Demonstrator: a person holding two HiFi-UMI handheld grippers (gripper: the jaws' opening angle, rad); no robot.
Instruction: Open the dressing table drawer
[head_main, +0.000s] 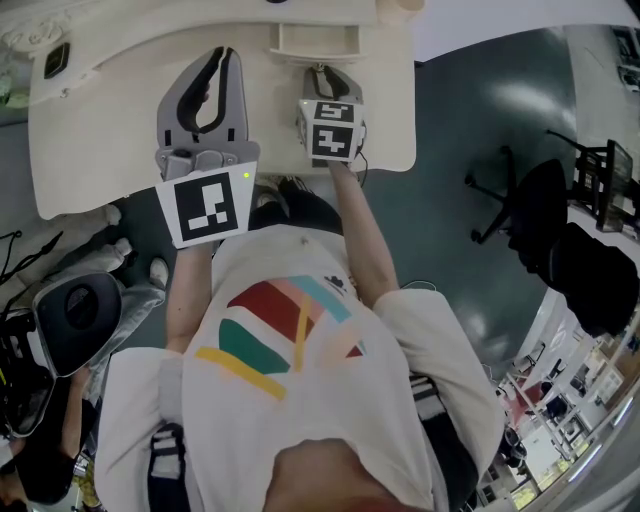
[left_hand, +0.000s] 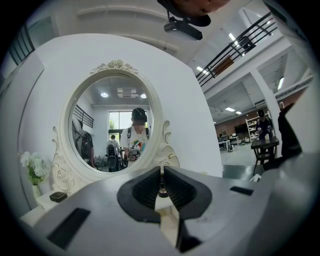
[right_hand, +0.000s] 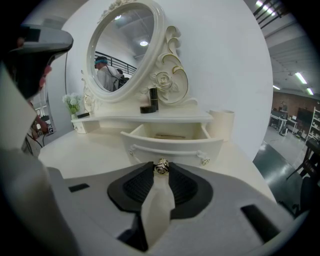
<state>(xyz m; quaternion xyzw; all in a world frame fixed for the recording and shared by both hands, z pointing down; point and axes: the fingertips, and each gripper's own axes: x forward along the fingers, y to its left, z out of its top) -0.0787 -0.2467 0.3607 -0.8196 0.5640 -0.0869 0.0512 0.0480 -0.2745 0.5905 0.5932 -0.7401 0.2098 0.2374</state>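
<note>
The cream dressing table (head_main: 100, 120) has its small drawer (head_main: 316, 40) pulled out. In the right gripper view the drawer (right_hand: 172, 145) stands open, with something flat lying inside. A gold rose-shaped knob (right_hand: 161, 167) on the drawer front sits between the jaw tips of my right gripper (right_hand: 161, 171), which is shut on it. From above, the right gripper (head_main: 322, 72) reaches down to the drawer front. My left gripper (head_main: 222, 55) hovers over the tabletop to the left, shut and empty. In its own view the left gripper (left_hand: 161, 172) points level at the oval mirror (left_hand: 117, 125).
On the shelf under the mirror (right_hand: 125, 47) stand a dark lipstick (right_hand: 153, 98), a flower vase (left_hand: 32, 172) and a small black box (left_hand: 58, 196). A cream cylinder (right_hand: 221, 124) stands right of the drawer. A black office chair (head_main: 530, 200) is on the floor at right.
</note>
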